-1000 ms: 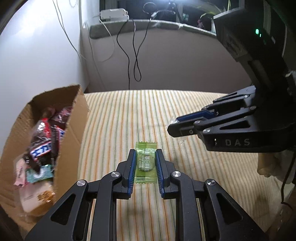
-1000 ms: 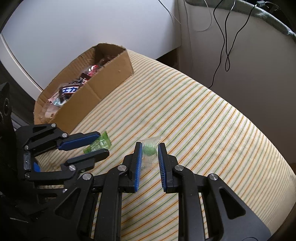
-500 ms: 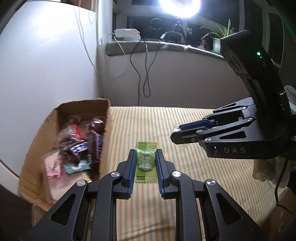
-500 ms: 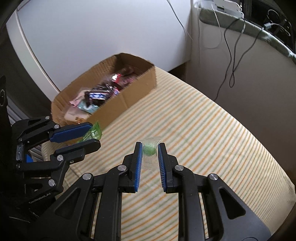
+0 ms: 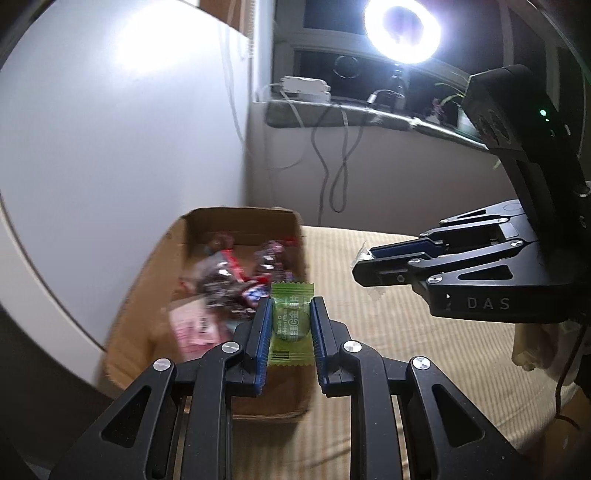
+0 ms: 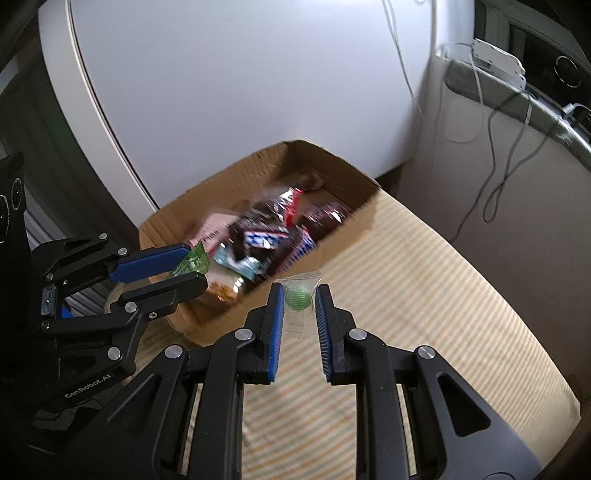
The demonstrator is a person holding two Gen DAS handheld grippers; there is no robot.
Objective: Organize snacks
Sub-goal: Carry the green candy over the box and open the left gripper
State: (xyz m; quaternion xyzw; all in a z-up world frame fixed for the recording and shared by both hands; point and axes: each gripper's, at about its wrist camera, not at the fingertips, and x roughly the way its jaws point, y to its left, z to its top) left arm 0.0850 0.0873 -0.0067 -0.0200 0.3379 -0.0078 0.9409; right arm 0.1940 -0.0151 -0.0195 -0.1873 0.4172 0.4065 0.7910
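My left gripper [image 5: 290, 306] is shut on a green wrapped candy [image 5: 291, 325] and holds it in the air above the near right corner of the cardboard box [image 5: 147, 277]. My right gripper [image 6: 300, 295] is shut on a clear-wrapped green candy [image 6: 298, 293] and holds it above the striped cloth, just right of the box's [image 6: 343, 240] near wall. In the right wrist view the left gripper [image 6: 192, 267] with its green candy [image 6: 192, 262] hovers over the box's near end. The right gripper [image 5: 364, 264] shows at the right of the left wrist view.
The box holds several wrapped snacks [image 6: 266, 236]. It stands at the left end of a striped cloth surface [image 6: 424, 295] against a white panel [image 6: 221, 92]. Cables [image 5: 332, 158] hang from a ledge behind. A bright ring light [image 5: 402, 31] shines above.
Both grippers have risen off the cloth with their candies and moved left toward the box. The left one now hangs over the box's corner.
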